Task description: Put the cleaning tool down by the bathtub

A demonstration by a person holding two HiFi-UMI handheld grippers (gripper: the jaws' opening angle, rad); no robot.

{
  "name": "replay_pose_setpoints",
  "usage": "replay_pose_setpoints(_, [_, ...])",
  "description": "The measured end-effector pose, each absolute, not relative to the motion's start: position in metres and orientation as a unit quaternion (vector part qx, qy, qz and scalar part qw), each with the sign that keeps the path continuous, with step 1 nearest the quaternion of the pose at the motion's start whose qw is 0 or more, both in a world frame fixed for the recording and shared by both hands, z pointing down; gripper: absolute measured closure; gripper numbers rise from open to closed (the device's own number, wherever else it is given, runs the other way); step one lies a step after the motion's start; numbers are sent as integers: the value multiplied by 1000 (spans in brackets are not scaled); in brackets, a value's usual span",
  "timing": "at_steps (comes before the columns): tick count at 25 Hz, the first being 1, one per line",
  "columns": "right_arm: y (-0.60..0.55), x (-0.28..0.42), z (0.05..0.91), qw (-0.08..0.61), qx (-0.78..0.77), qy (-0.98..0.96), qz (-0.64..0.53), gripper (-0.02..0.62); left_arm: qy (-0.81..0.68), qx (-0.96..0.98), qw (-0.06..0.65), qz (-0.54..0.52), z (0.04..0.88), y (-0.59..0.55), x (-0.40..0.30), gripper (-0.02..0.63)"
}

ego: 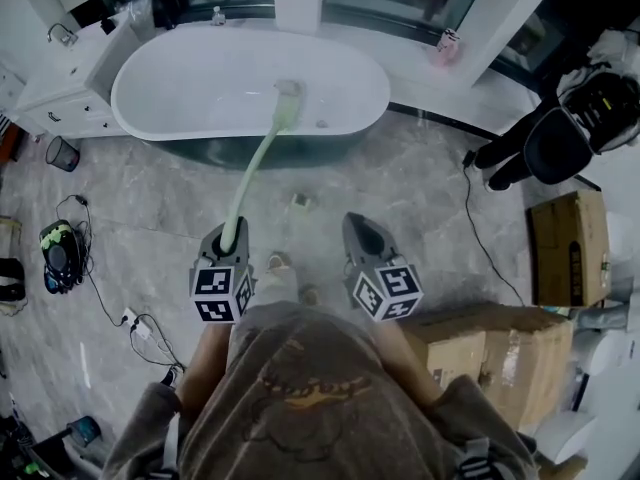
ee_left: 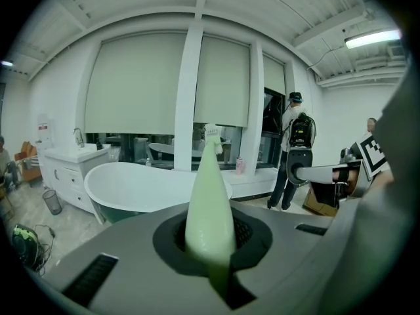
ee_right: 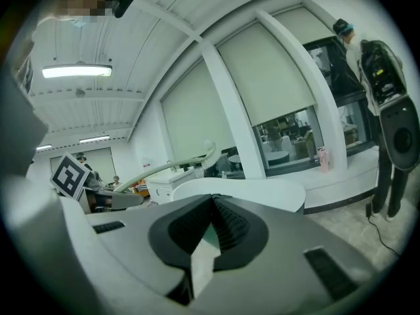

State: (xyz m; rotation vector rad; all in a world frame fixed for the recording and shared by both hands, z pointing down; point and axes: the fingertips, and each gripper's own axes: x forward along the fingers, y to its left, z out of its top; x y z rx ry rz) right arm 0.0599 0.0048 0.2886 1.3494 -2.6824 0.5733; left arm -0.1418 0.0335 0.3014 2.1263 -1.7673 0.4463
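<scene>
A long pale green cleaning tool runs from my left gripper up to the white oval bathtub, and its brush head hangs over the tub's inside. In the left gripper view the handle stands between the jaws of my left gripper, which is shut on it, with the bathtub behind. My right gripper hovers over the marble floor beside the left one. In the right gripper view my right gripper is shut with nothing in it, and the tool arcs past at the left.
A person in black with a backpack stands at the right by the window ledge. Cardboard boxes lie at the right. A white vanity, a waste basket and floor cables are at the left. A pink bottle stands on the ledge.
</scene>
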Motion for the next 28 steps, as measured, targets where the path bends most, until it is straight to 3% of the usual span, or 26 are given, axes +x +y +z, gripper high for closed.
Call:
replay_pose_setpoints(13, [-86, 58, 288, 37, 478, -861, 172, 595, -601, 768, 154, 159, 306, -71, -154, 594])
replay_pose_setpoints(28, [-145, 39, 343, 67, 469, -857, 203, 595, -590, 762, 187, 188, 365, -133, -161, 594])
